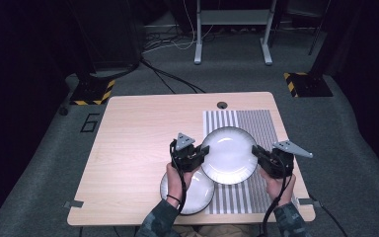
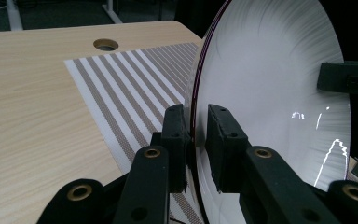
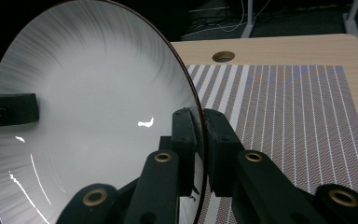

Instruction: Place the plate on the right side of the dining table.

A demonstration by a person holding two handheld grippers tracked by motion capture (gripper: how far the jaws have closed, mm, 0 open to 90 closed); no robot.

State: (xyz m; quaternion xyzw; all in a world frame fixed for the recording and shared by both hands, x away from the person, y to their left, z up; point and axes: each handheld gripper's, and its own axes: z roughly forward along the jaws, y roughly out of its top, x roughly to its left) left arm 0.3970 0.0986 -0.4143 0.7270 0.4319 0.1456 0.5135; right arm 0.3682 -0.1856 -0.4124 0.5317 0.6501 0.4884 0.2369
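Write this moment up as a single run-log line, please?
left gripper: shut on plate rim | right gripper: shut on opposite rim | plate: held over striped mat | second plate: on table

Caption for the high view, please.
Both claws, left and right, clamp opposite rims of a round white plate above a striped placemat.

Wooden table pale, rounded corners. Striped placemat on table's 3 o'clock half, grey and white stripes running toward 12 o'clock. Round cable hole near table's 12 o'clock edge, just beyond placemat. Second white plate flat on table near 6 o'clock edge, touching placemat's 9 o'clock edge. Grey carpet floor around table. Frame legs and cables at 12 o'clock. Yellow-black hazard-striped bases at 10 and 2 o'clock.
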